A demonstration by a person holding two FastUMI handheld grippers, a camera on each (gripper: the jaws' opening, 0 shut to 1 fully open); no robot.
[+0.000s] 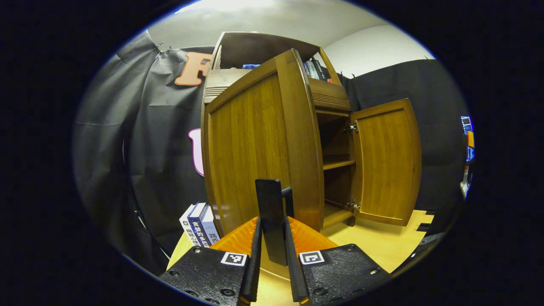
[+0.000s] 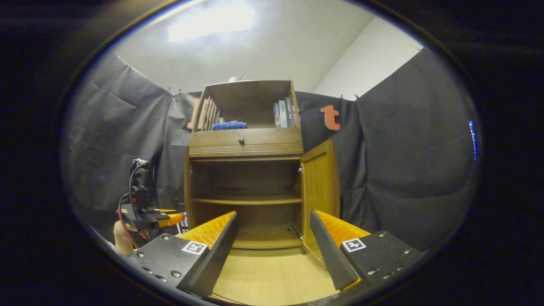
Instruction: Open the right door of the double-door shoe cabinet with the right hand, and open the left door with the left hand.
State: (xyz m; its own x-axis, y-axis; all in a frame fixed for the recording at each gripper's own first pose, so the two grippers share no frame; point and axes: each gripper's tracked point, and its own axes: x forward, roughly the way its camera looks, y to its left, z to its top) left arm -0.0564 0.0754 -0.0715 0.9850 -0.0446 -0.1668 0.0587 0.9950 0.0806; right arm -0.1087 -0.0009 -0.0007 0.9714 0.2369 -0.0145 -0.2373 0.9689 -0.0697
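Both doors of the shoe cabinet (image 2: 245,187) stand open: the right door (image 2: 319,195) swung wide, the left door (image 1: 259,148) pulled out. The left gripper (image 1: 272,250) clamps the left door's dark handle (image 1: 272,212); the right gripper (image 2: 272,246) is released, near the cabinet's front.

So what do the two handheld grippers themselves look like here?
Both the left gripper and the right gripper have black, screw-studded finger mounts, each carrying a square black-and-white marker. Seen from the right gripper view, the left one trails red and black cables.
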